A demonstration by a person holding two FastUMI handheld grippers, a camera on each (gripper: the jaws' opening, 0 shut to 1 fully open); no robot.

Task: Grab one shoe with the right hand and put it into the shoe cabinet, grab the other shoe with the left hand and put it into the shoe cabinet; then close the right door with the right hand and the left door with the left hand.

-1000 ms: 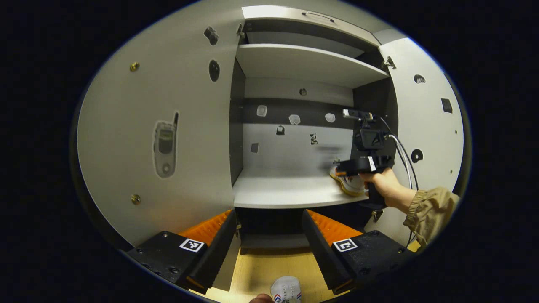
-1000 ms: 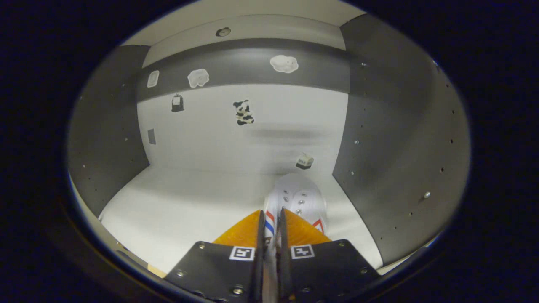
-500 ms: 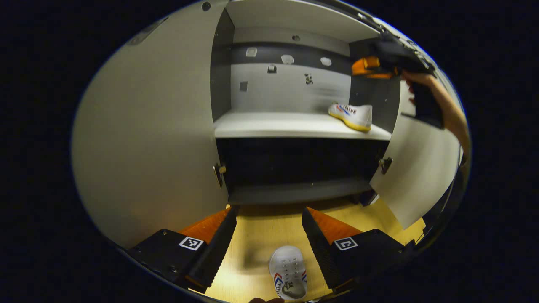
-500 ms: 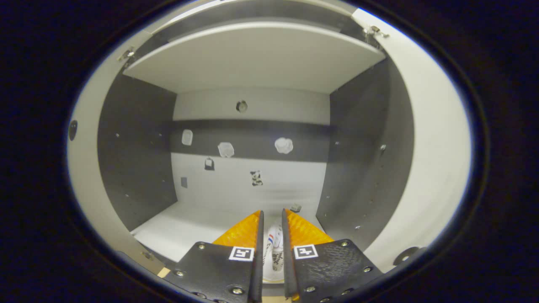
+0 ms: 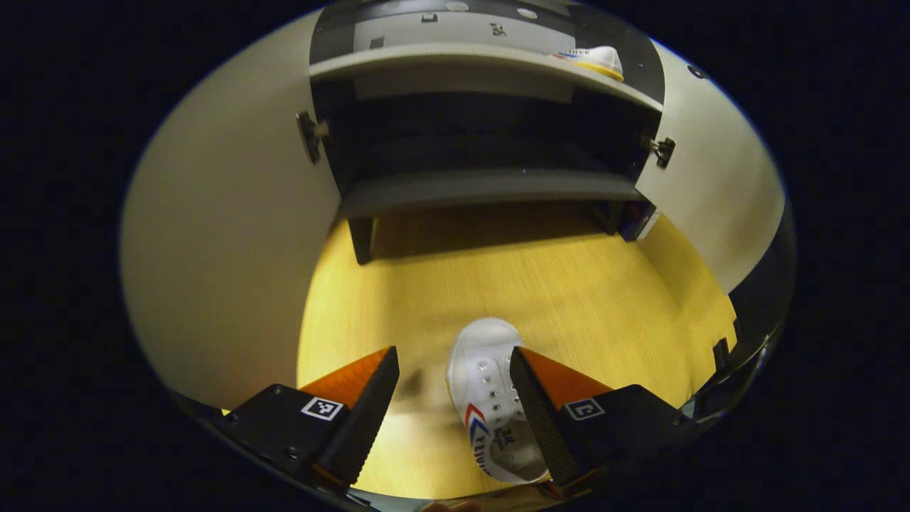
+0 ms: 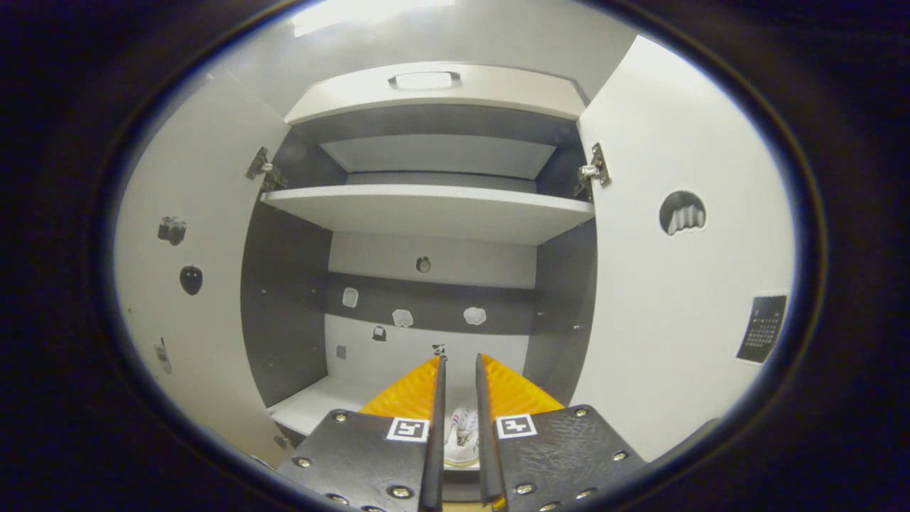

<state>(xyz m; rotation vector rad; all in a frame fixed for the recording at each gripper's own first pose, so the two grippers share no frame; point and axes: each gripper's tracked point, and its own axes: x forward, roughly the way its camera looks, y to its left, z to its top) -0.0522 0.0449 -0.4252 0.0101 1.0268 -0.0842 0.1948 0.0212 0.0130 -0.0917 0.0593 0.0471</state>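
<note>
A white shoe (image 5: 490, 398) with red and blue stripes lies on the wooden floor (image 5: 569, 299), toe toward the cabinet. My left gripper (image 5: 453, 355) hangs open just above it; the shoe sits by the right finger and the left finger is off to its side. The other white shoe (image 5: 593, 60) rests at the right end of the cabinet's middle shelf (image 5: 441, 53). My right gripper (image 6: 459, 357) is drawn back outside the cabinet, its fingers a narrow gap apart and holding nothing. That shoe (image 6: 461, 432) shows through the gap, farther off on the shelf (image 6: 313, 402).
Both cabinet doors stand wide open: the left door (image 5: 220, 235) (image 6: 192, 284) and the right door (image 5: 711, 192) (image 6: 675, 284). A low dark shelf (image 5: 483, 188) sits just above the floor. An upper shelf (image 6: 426, 206) spans the cabinet.
My right gripper let go of the shoe on the shelf and pulled back out of the cabinet. My left gripper tilted down and came lower over the shoe on the floor.
</note>
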